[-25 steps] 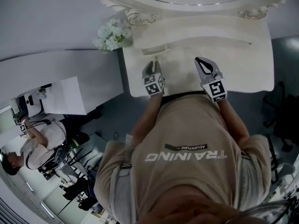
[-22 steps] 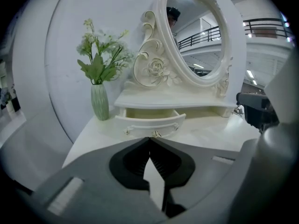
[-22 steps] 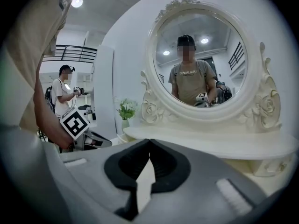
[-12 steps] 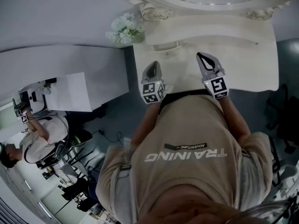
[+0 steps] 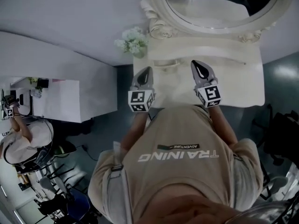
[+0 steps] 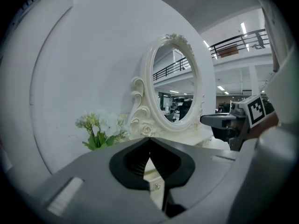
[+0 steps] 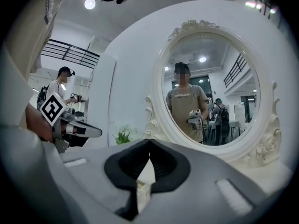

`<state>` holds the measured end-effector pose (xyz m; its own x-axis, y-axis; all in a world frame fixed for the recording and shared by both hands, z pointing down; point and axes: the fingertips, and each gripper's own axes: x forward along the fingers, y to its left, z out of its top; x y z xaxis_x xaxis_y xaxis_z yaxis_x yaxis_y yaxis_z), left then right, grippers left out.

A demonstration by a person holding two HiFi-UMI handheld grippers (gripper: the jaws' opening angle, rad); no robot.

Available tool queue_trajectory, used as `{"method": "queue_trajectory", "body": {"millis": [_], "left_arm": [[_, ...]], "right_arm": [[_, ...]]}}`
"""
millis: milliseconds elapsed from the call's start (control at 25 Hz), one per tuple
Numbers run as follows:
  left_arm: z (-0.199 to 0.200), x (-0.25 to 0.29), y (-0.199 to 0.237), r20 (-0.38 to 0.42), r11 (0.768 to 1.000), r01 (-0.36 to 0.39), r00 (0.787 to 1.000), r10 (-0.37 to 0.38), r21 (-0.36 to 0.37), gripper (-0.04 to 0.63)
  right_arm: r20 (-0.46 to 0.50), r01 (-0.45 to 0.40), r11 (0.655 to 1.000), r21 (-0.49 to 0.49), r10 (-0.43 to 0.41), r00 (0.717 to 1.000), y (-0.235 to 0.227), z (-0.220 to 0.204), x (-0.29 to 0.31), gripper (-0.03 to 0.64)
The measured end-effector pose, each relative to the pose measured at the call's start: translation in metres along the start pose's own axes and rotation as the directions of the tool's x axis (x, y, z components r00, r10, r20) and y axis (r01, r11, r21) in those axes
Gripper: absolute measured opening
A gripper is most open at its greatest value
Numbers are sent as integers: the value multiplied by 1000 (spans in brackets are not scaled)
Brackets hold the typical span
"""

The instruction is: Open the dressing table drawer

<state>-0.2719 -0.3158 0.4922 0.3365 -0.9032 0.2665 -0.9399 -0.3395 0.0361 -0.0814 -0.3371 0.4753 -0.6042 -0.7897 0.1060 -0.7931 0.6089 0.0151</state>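
Note:
The white dressing table (image 5: pixel 233 83) stands against the wall under its oval mirror (image 5: pixel 210 8). A small raised drawer (image 5: pixel 166 63) sits at the back of the tabletop between my two grippers. My left gripper (image 5: pixel 145 70) hangs over the table's left edge. Its jaws are shut with nothing between them (image 6: pixel 149 142). My right gripper (image 5: pixel 197 64) hangs over the tabletop to the right of the drawer, also shut and empty (image 7: pixel 149 142). Both point roughly level toward the mirror (image 7: pixel 210 97). The drawer's small knob (image 6: pixel 157 186) shows through the gap below the left jaws.
A bunch of white flowers (image 5: pixel 133 41) stands at the table's back left corner, also seen in the left gripper view (image 6: pixel 98 127). A white desk (image 5: pixel 70 101) stands to the left. A person (image 5: pixel 21 139) is seated at far left. Dark chairs (image 5: pixel 280 134) stand to the right.
Both grippers have risen from near the table's front edge. The head view has shifted so more of the mirror shows. The left jaws look narrower than a second ago.

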Motion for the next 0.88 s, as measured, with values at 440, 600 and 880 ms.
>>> {"method": "queue_trajectory", "body": {"millis": [440,600,880], "left_arm": [[68,-12,23,164,996,10,986,5,-92,8],[91,-17,27,227,995,17,974,7,-103,8],[90,-17,14,191,998,56,980,-53,-7,8]], "right_arm": [[-39,-73,996,42,75,996,26,56,22,3],[-37,-94,996,-1,94,995,29,76,26,3],[-28,-98,993,-71,97,995,22,88,18,3]]}}
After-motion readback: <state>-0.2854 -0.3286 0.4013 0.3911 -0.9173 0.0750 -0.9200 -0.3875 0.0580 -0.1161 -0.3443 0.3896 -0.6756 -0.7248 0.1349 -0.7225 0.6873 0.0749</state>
